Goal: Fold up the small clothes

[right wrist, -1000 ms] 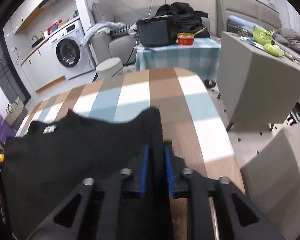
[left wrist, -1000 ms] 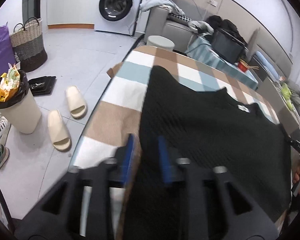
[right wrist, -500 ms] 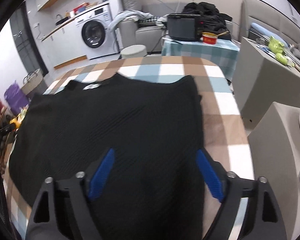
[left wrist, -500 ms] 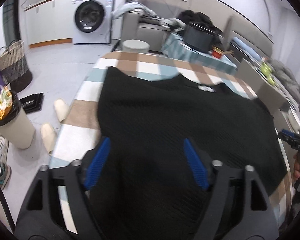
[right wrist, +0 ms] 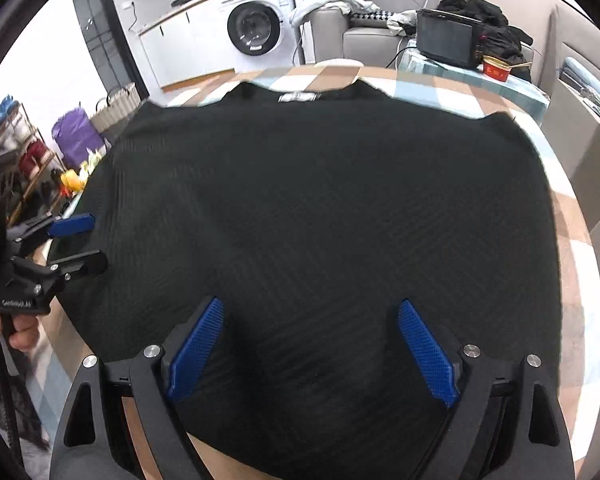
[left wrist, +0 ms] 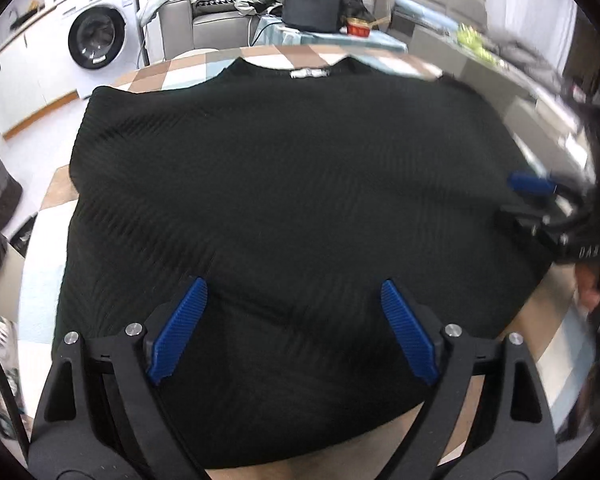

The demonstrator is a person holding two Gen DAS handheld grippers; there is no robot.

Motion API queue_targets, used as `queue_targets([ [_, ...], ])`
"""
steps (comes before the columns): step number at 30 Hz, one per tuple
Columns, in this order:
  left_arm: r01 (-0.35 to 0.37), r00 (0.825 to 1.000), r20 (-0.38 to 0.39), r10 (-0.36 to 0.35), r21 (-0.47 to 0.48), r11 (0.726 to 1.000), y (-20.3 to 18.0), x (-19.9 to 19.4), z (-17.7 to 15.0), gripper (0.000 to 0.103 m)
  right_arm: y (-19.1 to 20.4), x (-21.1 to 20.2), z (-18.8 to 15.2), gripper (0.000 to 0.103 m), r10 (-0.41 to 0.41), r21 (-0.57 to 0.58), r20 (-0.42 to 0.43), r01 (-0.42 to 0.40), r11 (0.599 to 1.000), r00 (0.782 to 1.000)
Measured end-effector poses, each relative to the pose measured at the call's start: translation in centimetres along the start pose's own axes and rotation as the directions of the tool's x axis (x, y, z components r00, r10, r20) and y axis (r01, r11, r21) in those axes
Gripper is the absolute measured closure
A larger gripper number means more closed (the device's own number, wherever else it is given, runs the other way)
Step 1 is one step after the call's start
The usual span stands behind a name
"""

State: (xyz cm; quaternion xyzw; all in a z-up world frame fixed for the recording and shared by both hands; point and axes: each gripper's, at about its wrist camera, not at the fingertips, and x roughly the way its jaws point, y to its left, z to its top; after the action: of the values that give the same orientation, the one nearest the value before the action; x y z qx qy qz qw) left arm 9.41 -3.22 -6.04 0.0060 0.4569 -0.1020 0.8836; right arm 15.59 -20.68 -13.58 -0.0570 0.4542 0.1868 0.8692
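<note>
A black ribbed knit top (left wrist: 280,160) lies spread flat on the checked table (left wrist: 156,76), its collar and white label (left wrist: 308,74) at the far side. My left gripper (left wrist: 292,284) hovers over the near hem; its jaws are still opening and its blue pads press on nothing. In the right wrist view the same top (right wrist: 320,200) fills the table (right wrist: 576,216), and my right gripper (right wrist: 310,302) stands open above the hem, holding nothing. Each gripper also shows at the other view's edge: the right gripper (left wrist: 532,200) and the left gripper (right wrist: 76,240), each in a person's hand (right wrist: 24,332).
A washing machine (right wrist: 256,28) and a grey sofa (right wrist: 364,36) stand beyond the table. A side table carries a black appliance (right wrist: 444,42) and a red bowl (right wrist: 498,70). A woven basket (right wrist: 116,104) and a purple bag (right wrist: 74,136) sit at the left, a grey cabinet (right wrist: 580,132) at the right.
Both grippers let go of the top's side edges, opened wide and swung inward to the middle of the near hem. The top now lies flat and square to both cameras.
</note>
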Motion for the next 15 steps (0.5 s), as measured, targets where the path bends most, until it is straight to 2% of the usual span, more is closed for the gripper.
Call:
queue_targets([
  [3, 0.010, 1.000, -0.002, -0.010, 0.000, 1.000, 0.5, -0.6, -1.3, 0.015, 0.1, 0.0, -0.8, 0.012, -0.074, -0.065, -0.006, 0.074, 0.995, 0.997],
  [5, 0.010, 1.000, -0.002, -0.010, 0.013, 1.000, 1.1, -0.9, -1.8, 0.015, -0.9, -0.6, -1.4, 0.012, -0.080, -0.058, -0.011, 0.079, 0.995, 0.997],
  [7, 0.008, 1.000, -0.001, -0.008, 0.028, 1.000, 1.4, -1.5, -2.6, 0.015, -2.3, -1.6, -2.2, 0.012, -0.088, -0.024, -0.012, 0.087, 0.996, 0.996],
  [11, 0.001, 1.000, 0.007, -0.001, 0.048, 0.999, 1.5, -2.6, -3.9, 0.015, -5.4, -3.0, -3.9, 0.012, -0.189, 0.049, -0.040, 0.191, 0.980, 0.981],
  [15, 0.016, 1.000, 0.026, -0.016, -0.005, 1.000, 2.7, -4.6, -4.7, 0.015, -7.7, -4.7, -5.3, 0.012, -0.172, 0.178, -0.035, 0.176, 0.968, 0.984],
])
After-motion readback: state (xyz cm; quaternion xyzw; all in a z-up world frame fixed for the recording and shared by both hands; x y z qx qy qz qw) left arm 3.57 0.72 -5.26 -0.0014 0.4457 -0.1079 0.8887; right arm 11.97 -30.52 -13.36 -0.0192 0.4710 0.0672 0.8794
